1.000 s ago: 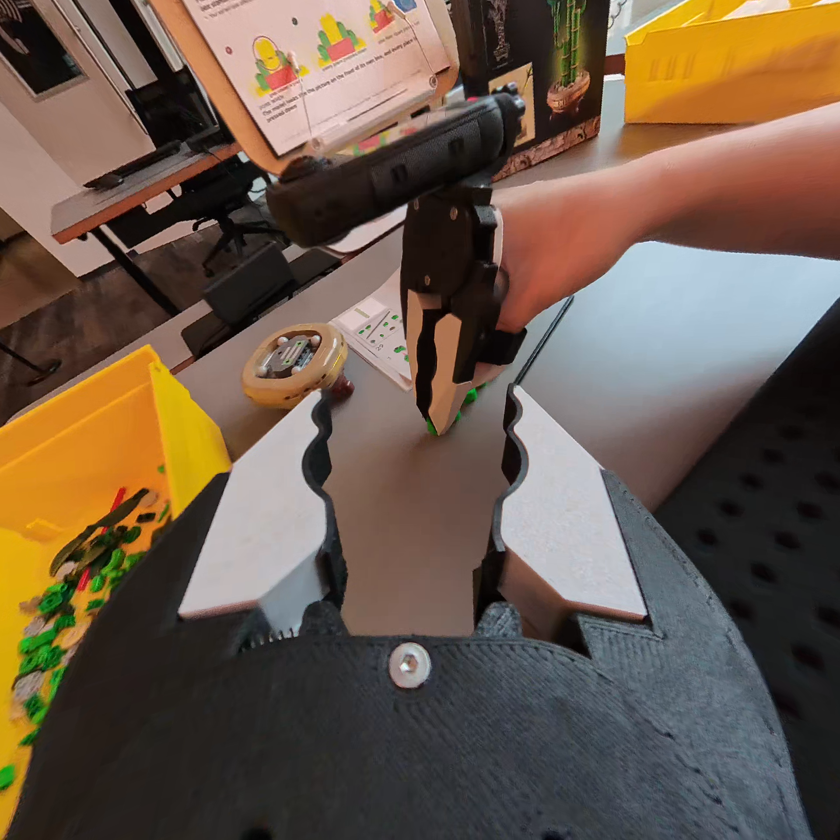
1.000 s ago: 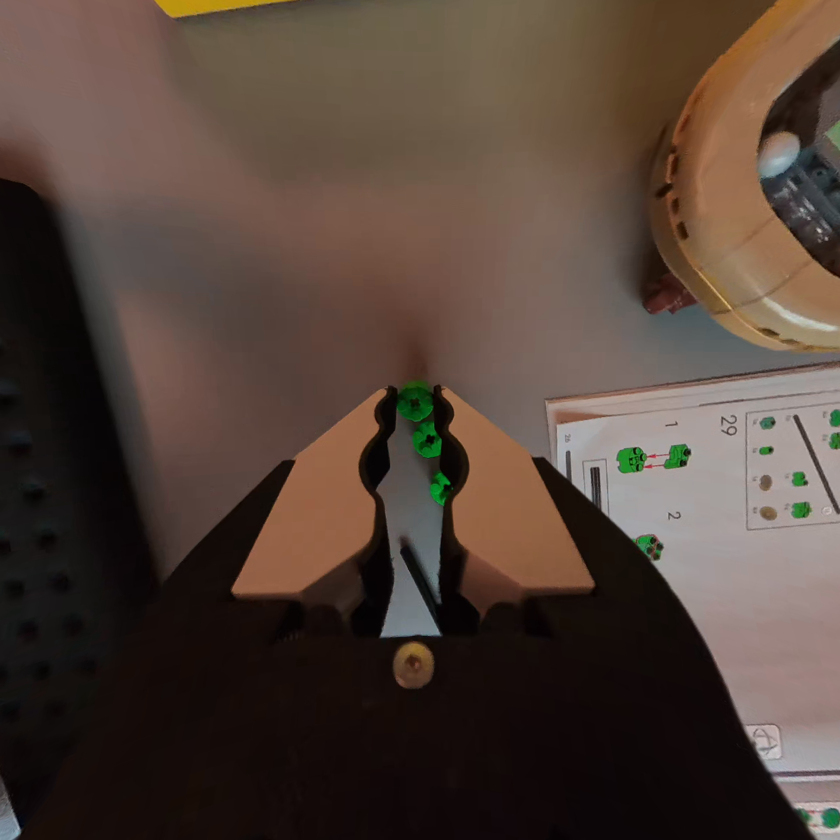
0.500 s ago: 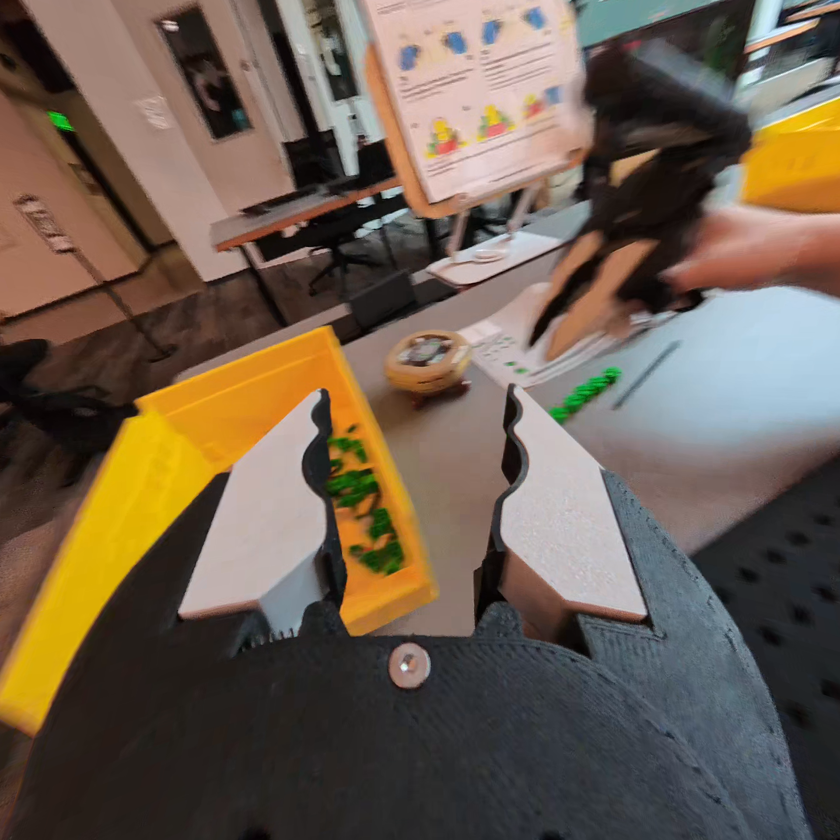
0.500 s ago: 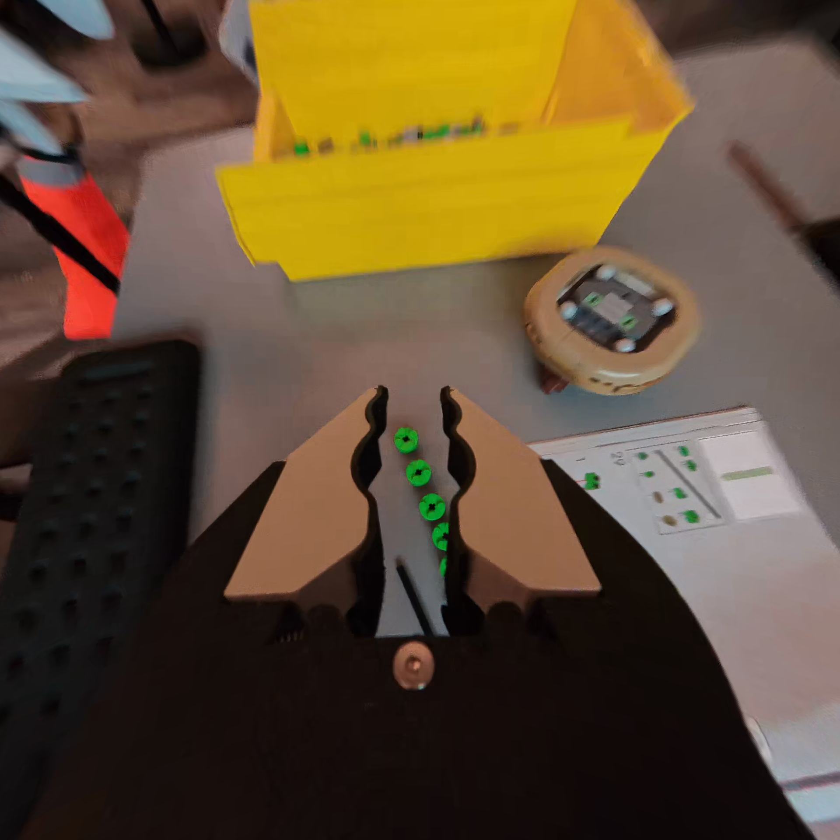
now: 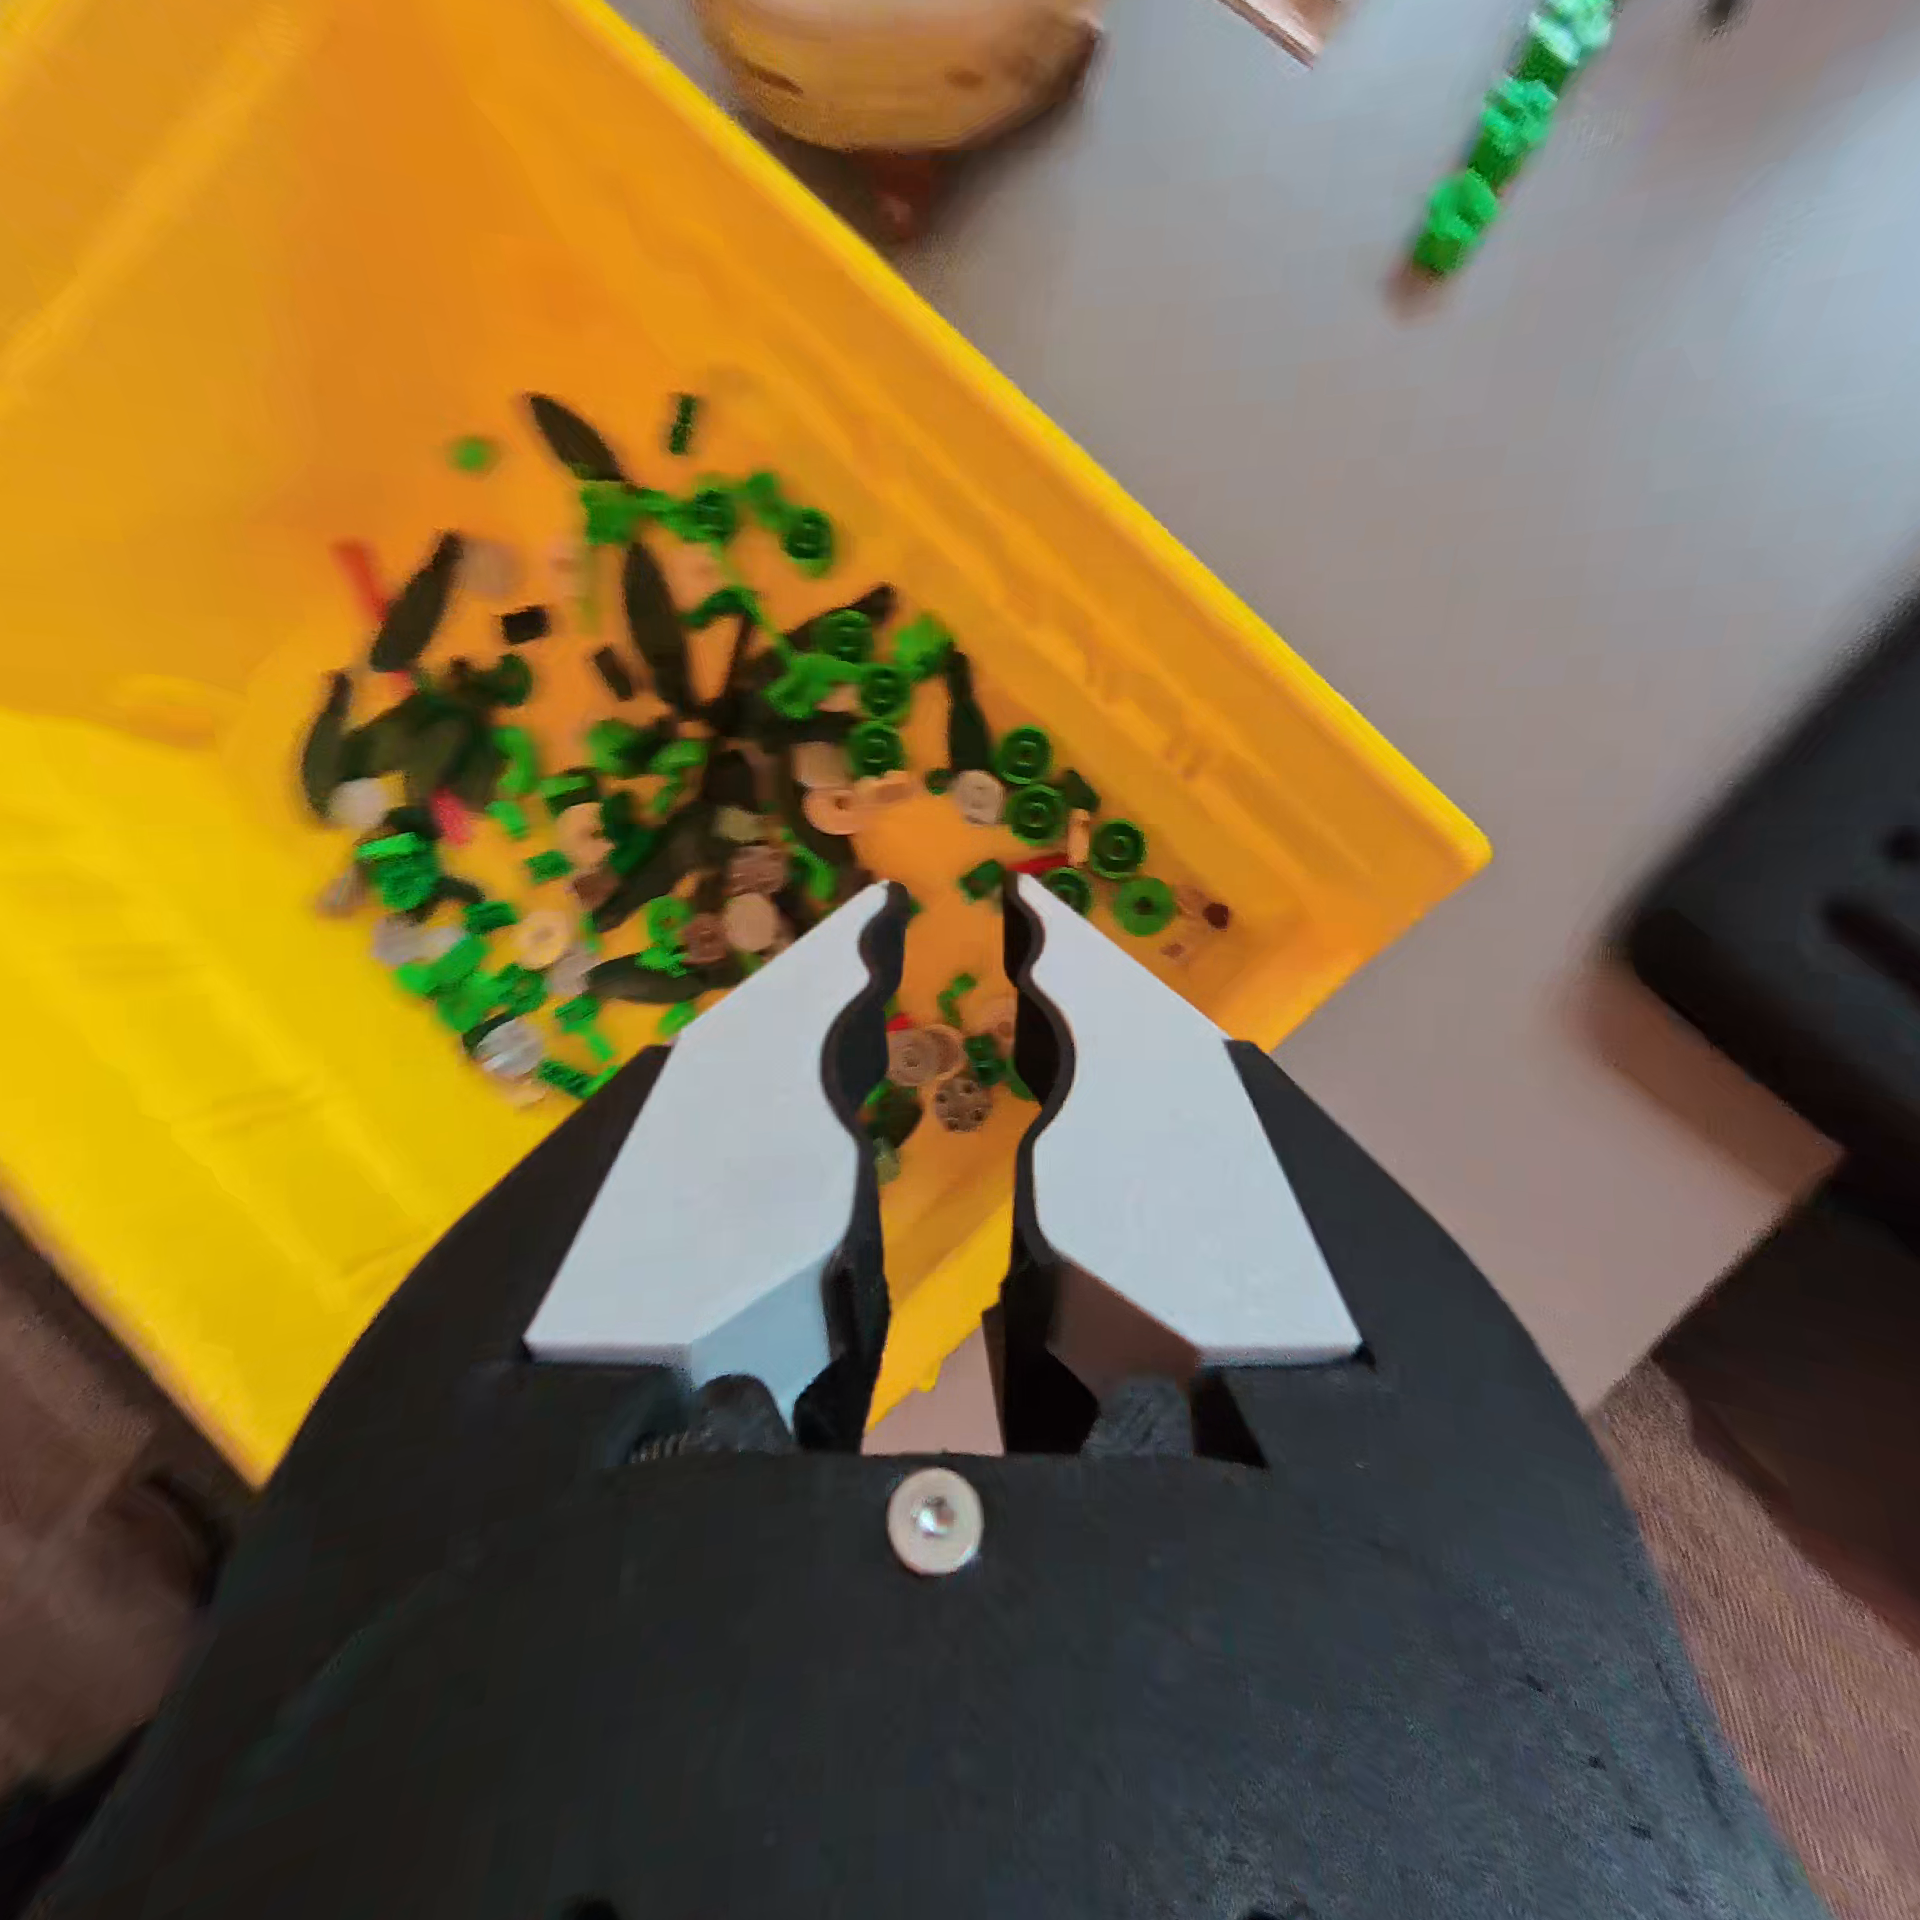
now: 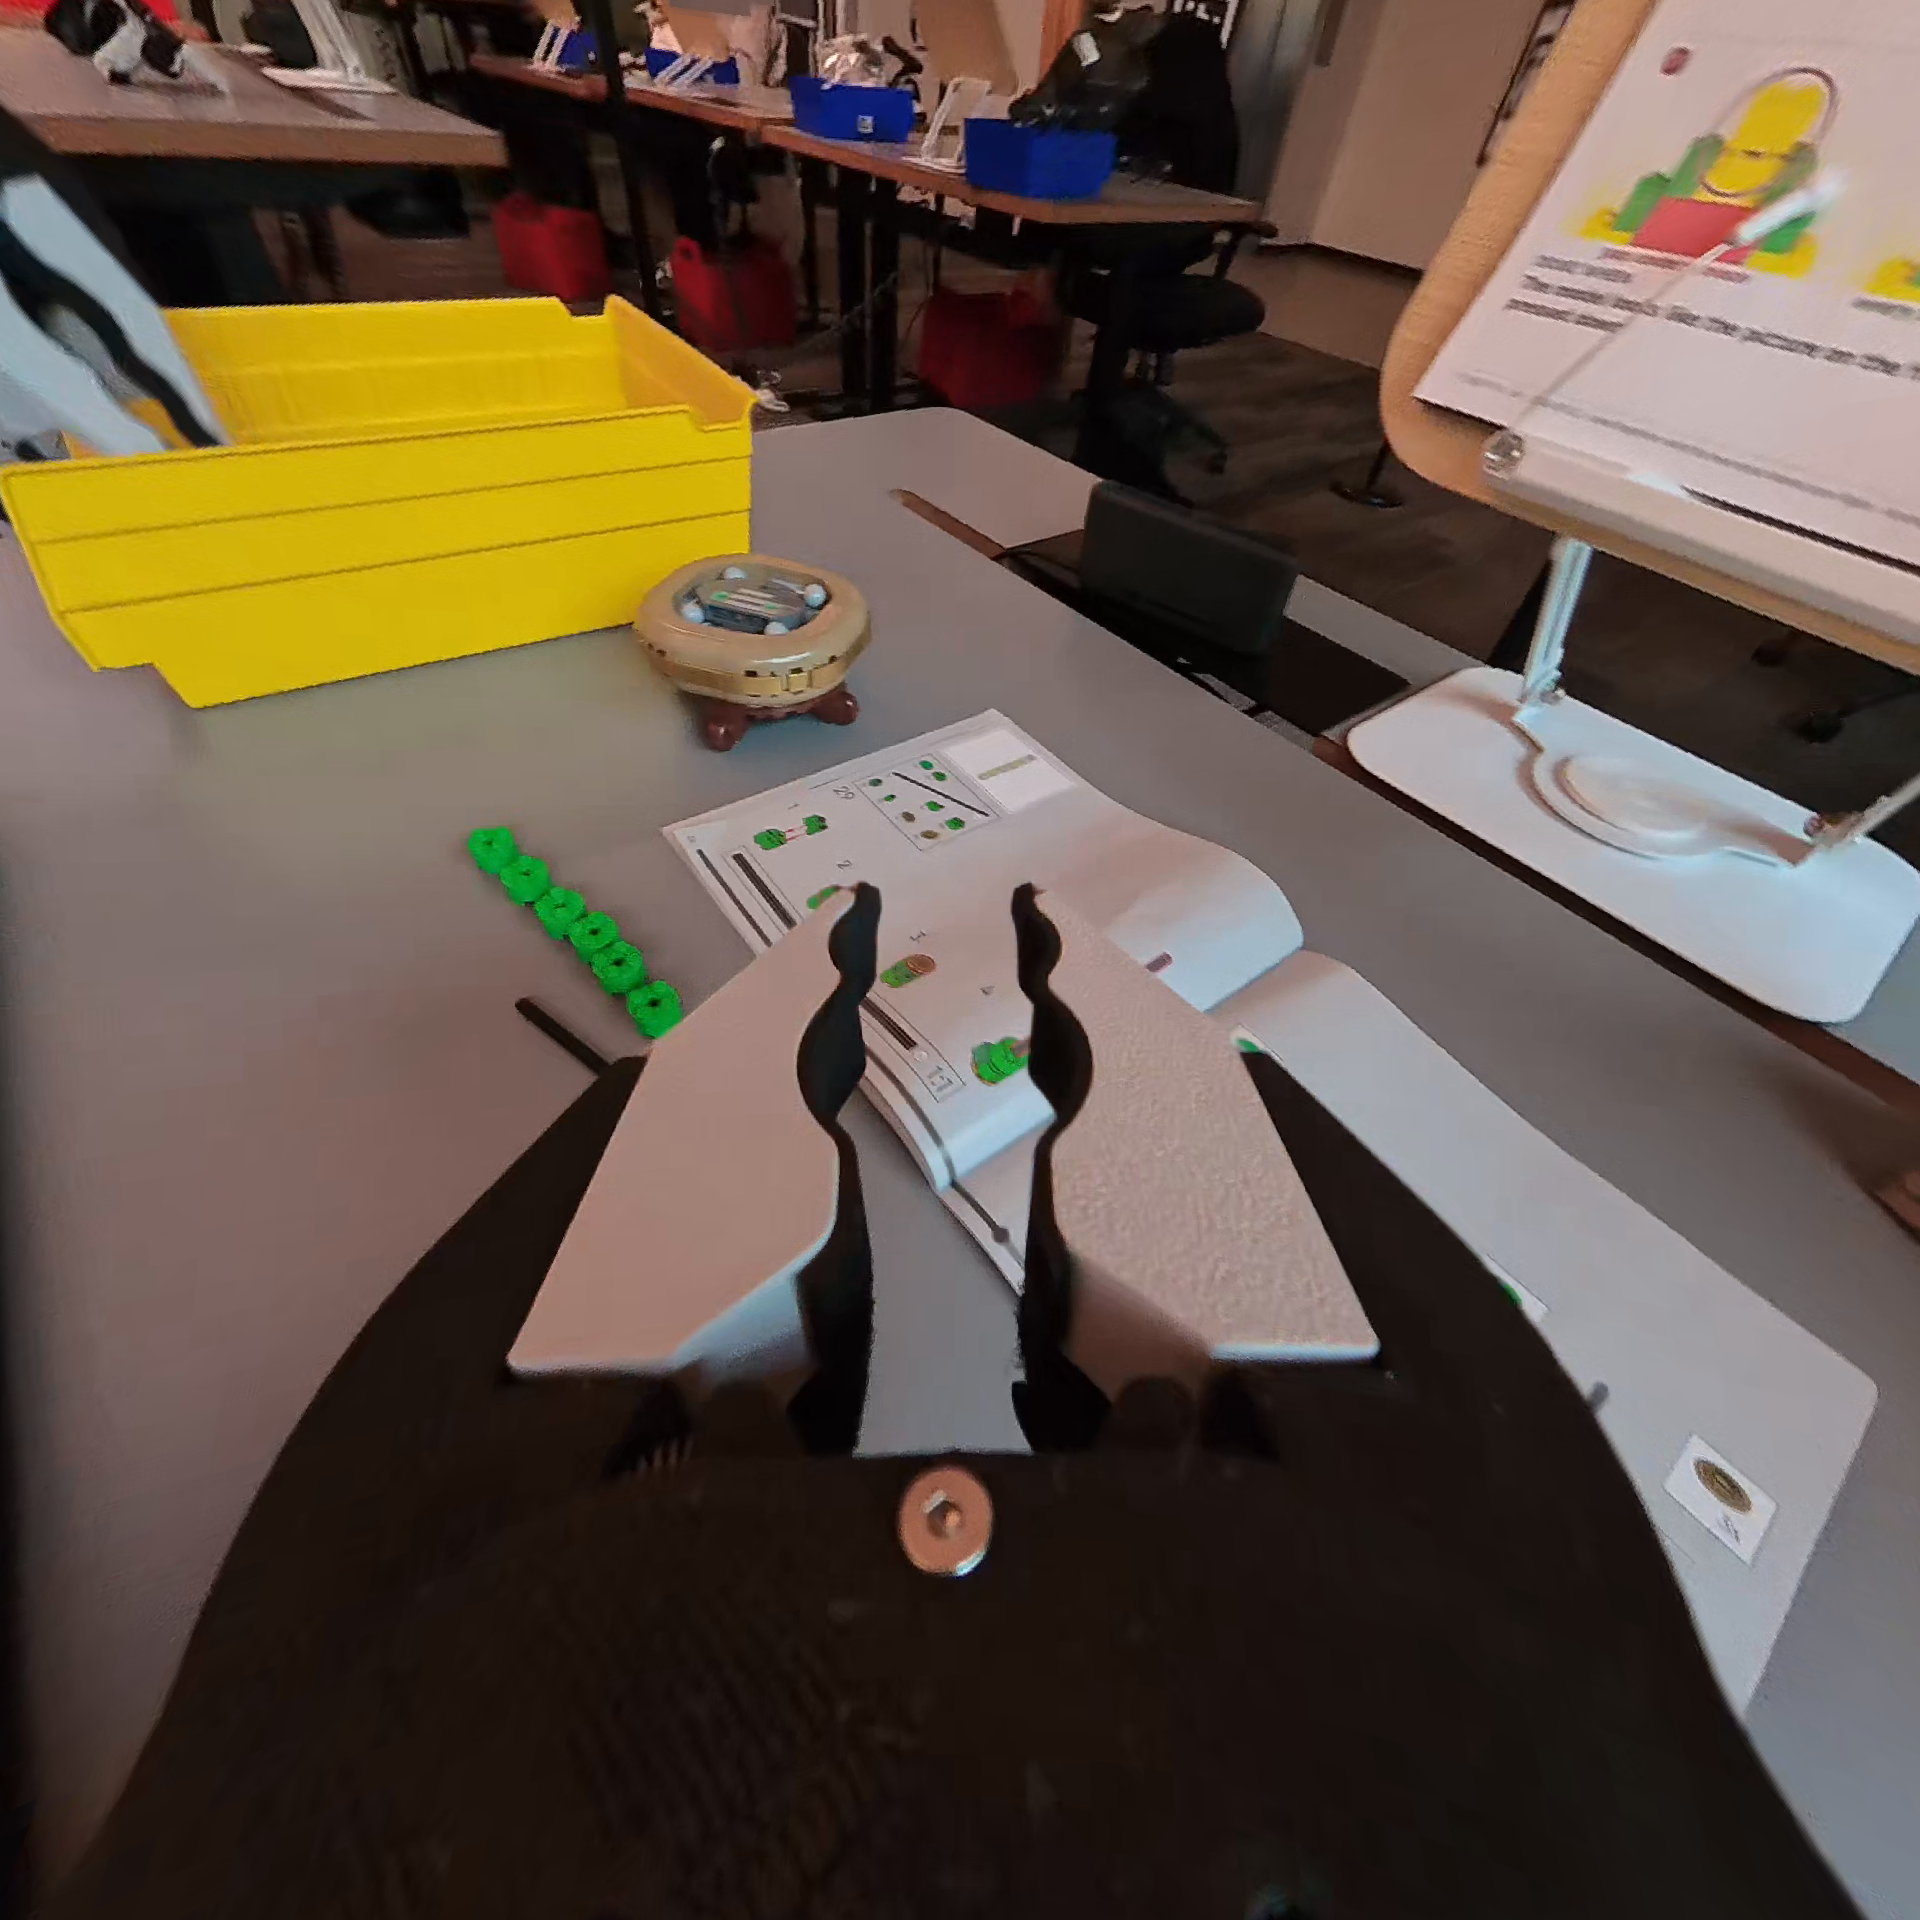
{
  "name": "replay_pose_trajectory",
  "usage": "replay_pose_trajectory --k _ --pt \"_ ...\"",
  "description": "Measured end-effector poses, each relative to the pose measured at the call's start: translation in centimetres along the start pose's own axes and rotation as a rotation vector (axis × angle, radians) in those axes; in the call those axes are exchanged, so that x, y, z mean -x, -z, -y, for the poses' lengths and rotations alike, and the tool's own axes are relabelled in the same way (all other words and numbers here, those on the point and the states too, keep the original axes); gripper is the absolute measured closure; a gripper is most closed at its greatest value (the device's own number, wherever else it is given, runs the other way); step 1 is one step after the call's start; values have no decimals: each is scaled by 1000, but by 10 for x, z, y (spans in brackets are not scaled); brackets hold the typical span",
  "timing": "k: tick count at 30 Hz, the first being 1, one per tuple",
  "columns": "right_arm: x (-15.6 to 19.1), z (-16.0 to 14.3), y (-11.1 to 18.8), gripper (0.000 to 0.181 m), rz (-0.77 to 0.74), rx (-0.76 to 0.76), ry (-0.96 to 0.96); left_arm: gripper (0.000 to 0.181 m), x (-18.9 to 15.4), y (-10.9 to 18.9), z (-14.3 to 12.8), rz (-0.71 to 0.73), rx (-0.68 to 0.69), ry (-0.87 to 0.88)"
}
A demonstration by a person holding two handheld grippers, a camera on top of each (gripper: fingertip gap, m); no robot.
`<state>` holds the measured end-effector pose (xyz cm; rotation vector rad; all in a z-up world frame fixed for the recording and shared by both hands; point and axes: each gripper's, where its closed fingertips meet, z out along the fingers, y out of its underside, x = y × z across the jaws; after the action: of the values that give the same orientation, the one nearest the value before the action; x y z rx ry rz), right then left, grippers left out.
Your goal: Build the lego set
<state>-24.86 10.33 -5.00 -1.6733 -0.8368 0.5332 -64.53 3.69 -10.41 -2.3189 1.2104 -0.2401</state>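
Observation:
My left gripper [image 5: 956,894] hangs over the yellow bin [image 5: 1143,582], tips down, jaws a narrow gap apart with nothing between them. Under it lie several loose green, dark green and tan lego pieces [image 5: 727,748]. My right gripper [image 6: 943,899] is open and empty, held above the open instruction booklet [image 6: 1091,904]. A bright green row of round pieces [image 6: 571,925] lies on the grey table left of the right gripper, next to a thin black axle [image 6: 561,1034]. The row also shows blurred in the left wrist view [image 5: 1496,135]. The tan round pot model [image 6: 753,634] stands beyond it.
The yellow bin [image 6: 395,488] sits at the back left of the table, with the left gripper [image 6: 62,312] over it. A document stand with a printed sheet [image 6: 1714,260] and its white base [image 6: 1610,831] stands at the right. A black perforated mat [image 5: 1787,935] lies right of the bin. One gripper's finger ends stand about 40 cm off the other's. It is some 15 cm from my right tips to the thin black axle [image 6: 561,1034]. Left tips and right tips are each some 25 cm from the tan round pot model [image 6: 753,634].
The right gripper let go of the green row, lifted back and opened wider. The left gripper swung left over the yellow bin, tipped down, and its jaws narrowed.

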Motion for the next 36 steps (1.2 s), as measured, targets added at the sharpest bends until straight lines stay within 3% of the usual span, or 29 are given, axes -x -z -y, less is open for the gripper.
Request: replay_pose_trajectory --k 1,3,5,14,20,30,33,36 --pt "-4 -2 2 156 -6 -1 -8 165 -12 -7 -4 -98 20 -11" --pt "-10 -3 5 156 -18 -5 -16 157 -22 -17 -12 -215 52 -10" --pt "-12 -3 5 156 -19 -14 -28 154 -24 -26 -22 -241 89 -39" --pt "-6 -13 -3 159 32 35 -61 159 -22 -36 -17 -240 25 -225" --pt "-6 -13 1 160 39 26 -72 158 -21 -43 -25 -238 120 -384" --pt "-6 -11 5 163 46 20 -78 167 -18 -48 -27 -218 130 -394" --pt "-5 -9 6 164 51 11 -79 168 -9 -34 -17 -204 49 -299" --pt "2 0 7 165 67 -21 -78 168 2 -3 12 -129 -149 -199"
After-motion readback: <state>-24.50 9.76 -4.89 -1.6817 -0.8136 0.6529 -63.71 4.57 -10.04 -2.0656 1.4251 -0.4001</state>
